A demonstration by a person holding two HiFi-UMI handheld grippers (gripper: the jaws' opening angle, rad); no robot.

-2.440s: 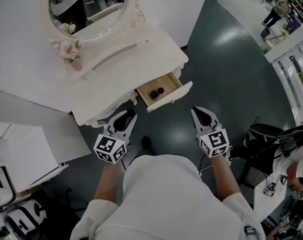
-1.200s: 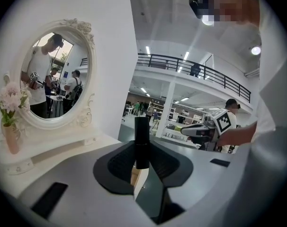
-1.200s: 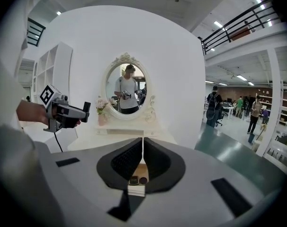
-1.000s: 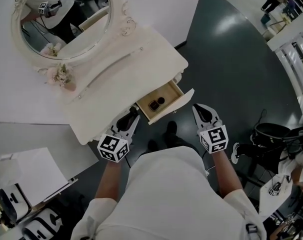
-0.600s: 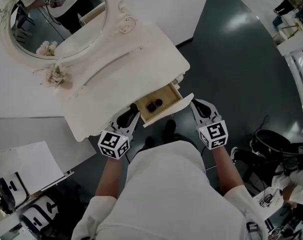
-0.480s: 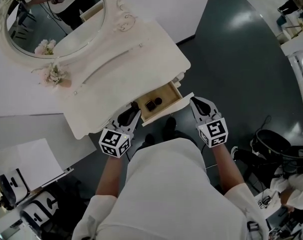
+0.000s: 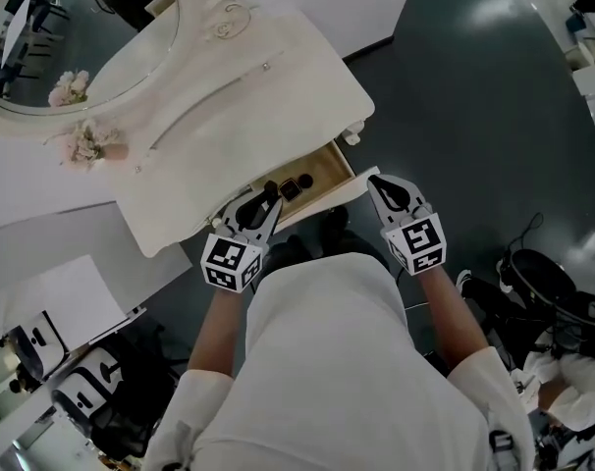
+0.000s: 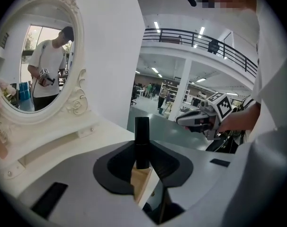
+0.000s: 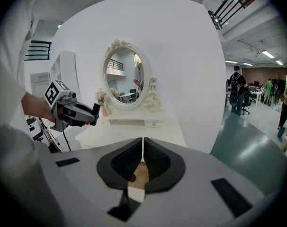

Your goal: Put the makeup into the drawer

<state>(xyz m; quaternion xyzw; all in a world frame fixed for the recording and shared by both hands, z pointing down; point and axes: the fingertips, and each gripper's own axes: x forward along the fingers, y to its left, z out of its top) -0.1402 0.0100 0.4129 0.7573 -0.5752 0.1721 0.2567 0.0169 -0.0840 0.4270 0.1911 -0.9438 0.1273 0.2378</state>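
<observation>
Both grippers are now sitting closer to the open drawer (image 7: 329, 165) than a second ago, while the mirror (image 7: 72, 37) is sliding toward the upper left of the head view. The left gripper (image 7: 261, 204) is clamping a dark makeup tube (image 8: 142, 141), whose long axis is standing roughly upright across the fingers. The drawer is lying just ahead of and slightly right of that tube, so the left hand is the nearer one. The right gripper (image 7: 381, 186) is hovering beside the drawer's white front panel with its fingers pressed together on nothing. Two dark makeup pieces (image 7: 297, 185) are already lying inside, narrowing the free space; the bench (image 7: 239, 106) edge is overhanging the drawer's rear.
</observation>
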